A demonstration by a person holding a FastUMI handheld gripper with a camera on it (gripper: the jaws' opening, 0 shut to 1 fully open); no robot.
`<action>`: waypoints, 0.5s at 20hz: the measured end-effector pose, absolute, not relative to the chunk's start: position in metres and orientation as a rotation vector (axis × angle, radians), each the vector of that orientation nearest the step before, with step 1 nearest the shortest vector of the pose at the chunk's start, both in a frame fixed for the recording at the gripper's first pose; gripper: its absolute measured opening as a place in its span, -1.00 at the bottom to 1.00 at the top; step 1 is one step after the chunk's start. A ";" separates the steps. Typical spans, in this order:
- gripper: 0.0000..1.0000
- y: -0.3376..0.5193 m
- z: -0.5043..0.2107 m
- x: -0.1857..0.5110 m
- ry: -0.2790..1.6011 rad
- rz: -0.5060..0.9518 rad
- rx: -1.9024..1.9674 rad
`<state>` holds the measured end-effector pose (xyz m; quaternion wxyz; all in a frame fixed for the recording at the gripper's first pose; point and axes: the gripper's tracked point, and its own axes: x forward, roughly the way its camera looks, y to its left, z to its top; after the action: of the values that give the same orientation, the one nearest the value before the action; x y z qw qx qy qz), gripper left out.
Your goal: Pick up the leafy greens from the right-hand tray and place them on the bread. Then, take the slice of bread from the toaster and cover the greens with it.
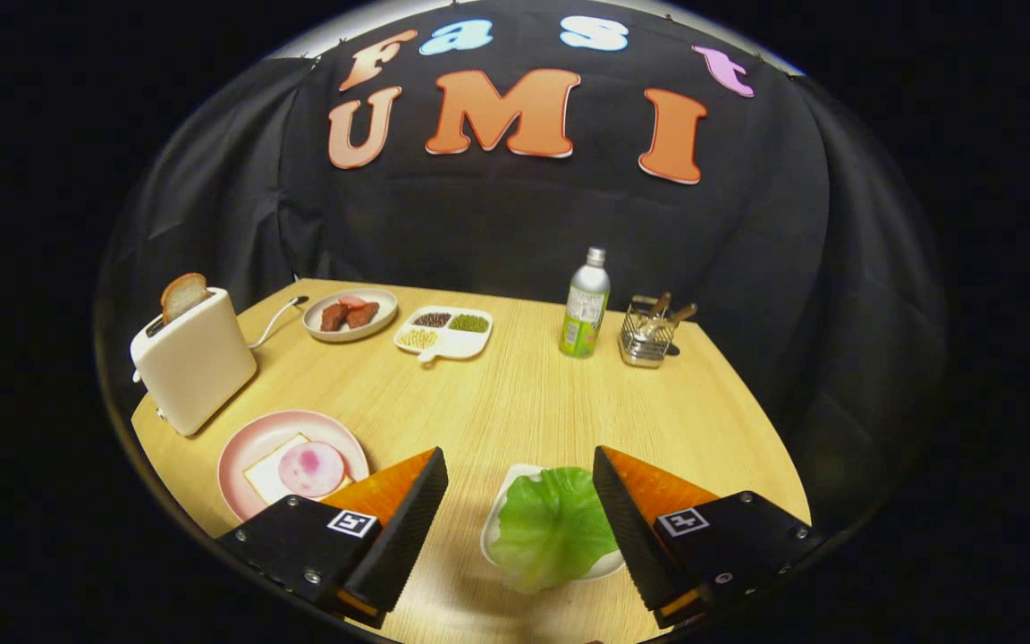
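A green lettuce leaf lies on a small white tray near the table's front edge, between my two fingers and close to the right one. My gripper is open above the table with nothing held. To the left of the left finger, a pink plate carries a white bread slice topped with a pink round of meat. Beyond the plate stands a white toaster with a slice of bread poking up from its slot.
At the back of the wooden table are a beige plate of reddish meat pieces, a white divided dish of beans, a green bottle and a wire cutlery basket. The toaster's cord trails toward the plate.
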<state>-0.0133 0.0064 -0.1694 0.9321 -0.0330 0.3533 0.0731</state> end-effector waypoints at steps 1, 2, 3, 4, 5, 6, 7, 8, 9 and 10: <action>0.96 0.005 -0.178 -0.014 0.753 0.150 -0.071; 0.96 0.003 -0.186 -0.015 0.783 0.146 -0.073; 0.96 0.002 -0.193 -0.018 0.812 0.150 -0.075; 0.96 0.002 -0.200 -0.020 0.841 0.152 -0.075; 0.96 0.001 -0.207 -0.022 0.871 0.154 -0.070; 0.97 0.001 -0.214 -0.024 0.906 0.154 -0.056; 0.96 0.001 -0.220 -0.028 0.944 0.158 -0.032; 0.94 0.001 -0.226 -0.030 0.971 0.159 -0.008; 0.93 -0.001 -0.232 -0.031 0.998 0.159 -0.009; 0.92 -0.006 -0.237 -0.032 1.018 0.154 -0.023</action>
<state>-0.0319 -0.0056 -0.2374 0.8704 -0.0109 0.4866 0.0735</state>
